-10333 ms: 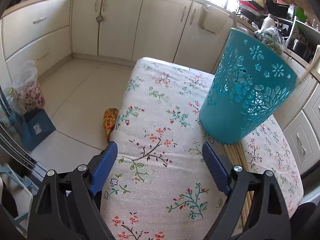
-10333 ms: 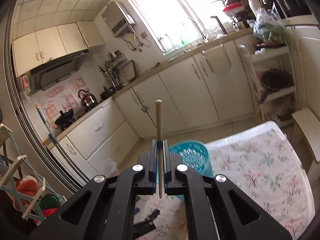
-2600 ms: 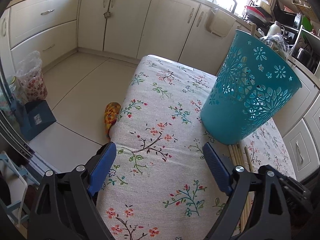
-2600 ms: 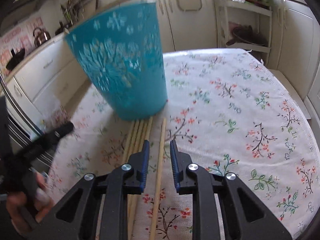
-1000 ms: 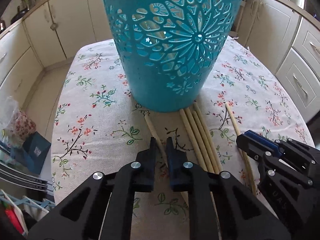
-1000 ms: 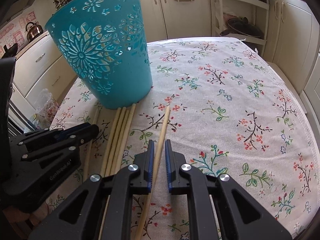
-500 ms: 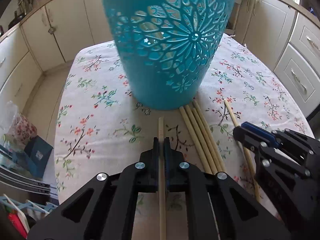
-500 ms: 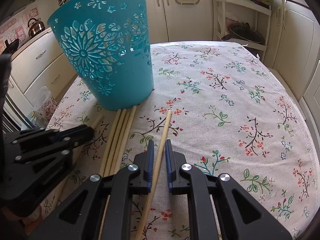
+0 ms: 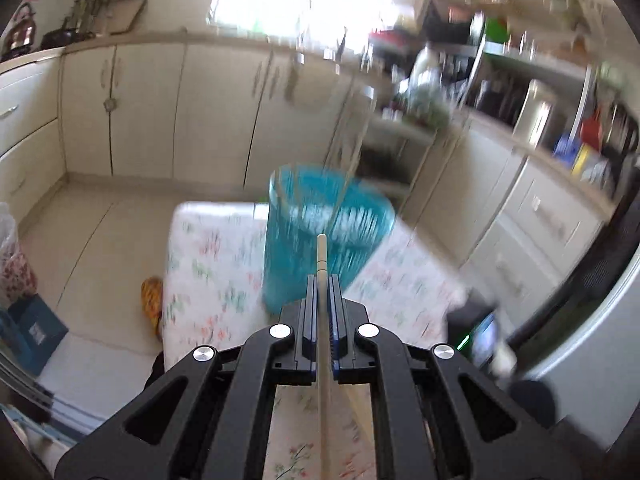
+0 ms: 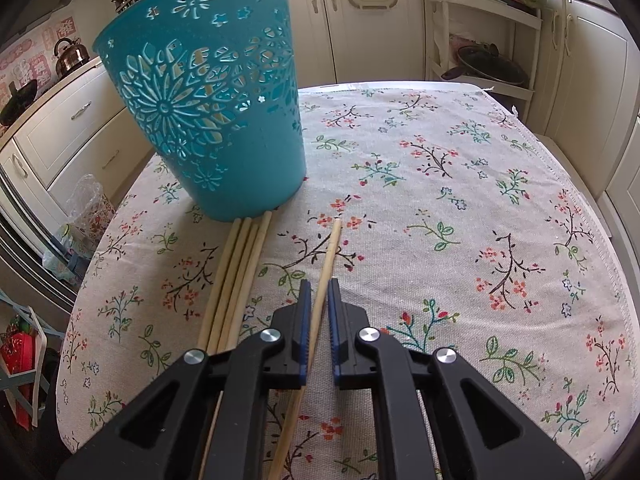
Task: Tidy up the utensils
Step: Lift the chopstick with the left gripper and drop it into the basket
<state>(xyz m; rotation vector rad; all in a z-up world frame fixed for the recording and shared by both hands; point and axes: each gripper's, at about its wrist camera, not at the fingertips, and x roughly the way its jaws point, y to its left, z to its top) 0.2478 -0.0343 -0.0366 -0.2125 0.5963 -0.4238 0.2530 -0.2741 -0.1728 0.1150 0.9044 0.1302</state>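
A teal cut-out basket (image 10: 216, 120) stands on the flowered tablecloth (image 10: 460, 200). My left gripper (image 9: 321, 284) is shut on a wooden stick (image 9: 321, 256) and holds it in the air, pointing at the blurred basket (image 9: 292, 248) from above and behind. My right gripper (image 10: 319, 292) is low over the cloth. Its jaws are closing around another wooden stick (image 10: 330, 248) that lies on the cloth, with a thin gap still showing beside the pads. Three more sticks (image 10: 236, 280) lie side by side to the left, their tips at the basket's foot.
Cream kitchen cabinets (image 10: 580, 60) ring the table, and a shelf rack with a pan (image 10: 484, 64) stands behind it. A plastic bag (image 10: 86, 208) sits on the floor at the left. A yellow patterned thing (image 9: 151, 296) lies on the floor by the table's edge.
My left gripper has risen off the table with its stick and left the right wrist view; it now looks down on the basket. The right gripper has stayed in place, its jaws slightly narrower.
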